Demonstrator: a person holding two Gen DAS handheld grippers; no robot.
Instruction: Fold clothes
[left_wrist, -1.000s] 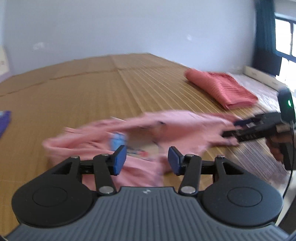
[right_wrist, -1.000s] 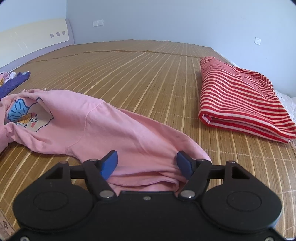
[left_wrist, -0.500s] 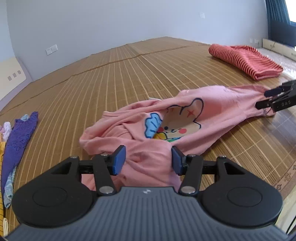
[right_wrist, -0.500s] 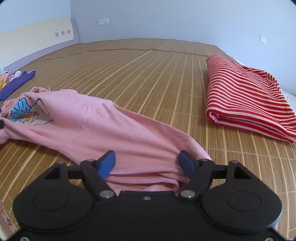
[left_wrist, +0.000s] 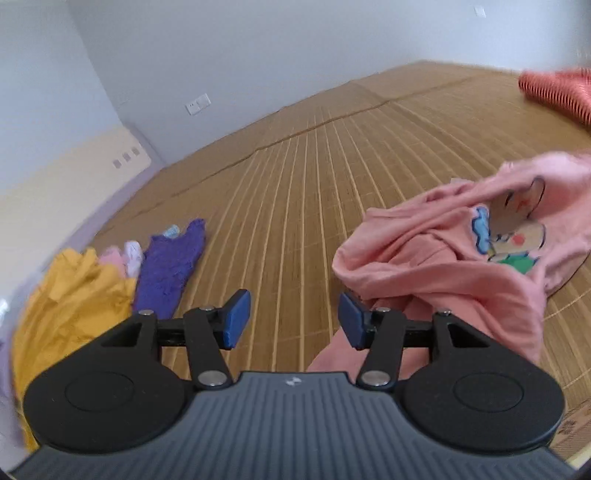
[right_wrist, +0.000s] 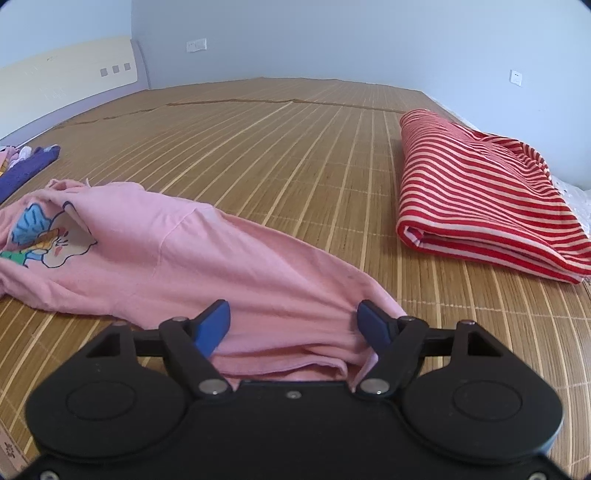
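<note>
Because the pink top (right_wrist: 192, 258) sprawls lengthwise across the bamboo mat (right_wrist: 295, 155), cartoon print at its far-left end and hem near, the right gripper (right_wrist: 293, 325) is the closer one: its jaws stand wide with the hem bunched loosely between them, unpinched. The left gripper (left_wrist: 293, 319), also wide and empty, has the crumpled print end just right of its pads. Folded striped top (right_wrist: 480, 210) lies right; unfolded clothes (left_wrist: 92, 284) left.
</note>
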